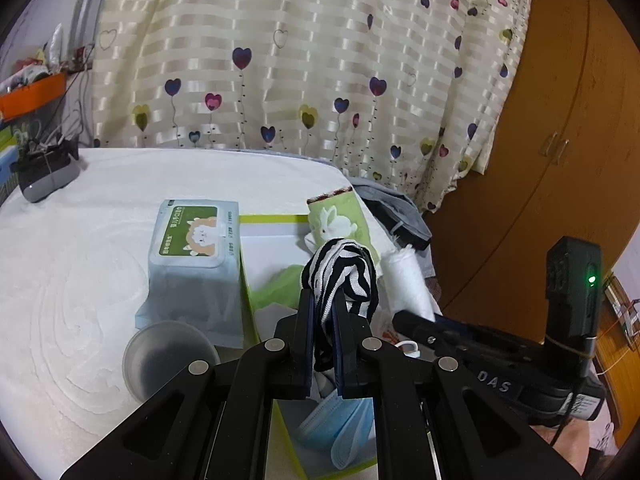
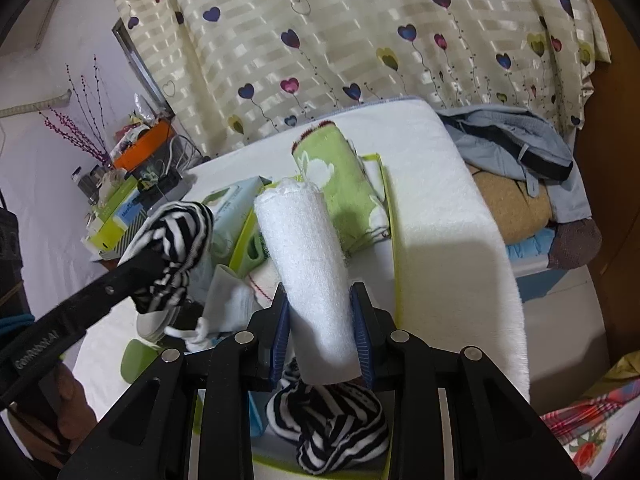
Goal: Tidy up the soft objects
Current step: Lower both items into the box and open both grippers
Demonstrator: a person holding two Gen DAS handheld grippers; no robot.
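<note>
While "DAS" is showing in white letters on the right claw's (image 2: 322, 316) black body in the left wrist view, the wipes pack (image 1: 192, 240) is carrying a green label too small to read. The left claw (image 1: 322, 312) is clamping a striped sock (image 1: 344, 268), which is sticking up past its tips, above the green-rimmed box (image 1: 250, 312). The right claw is squeezing a white towel roll (image 2: 308, 264) between its blue pads, above a second striped sock (image 2: 332, 428) lying in the box.
</note>
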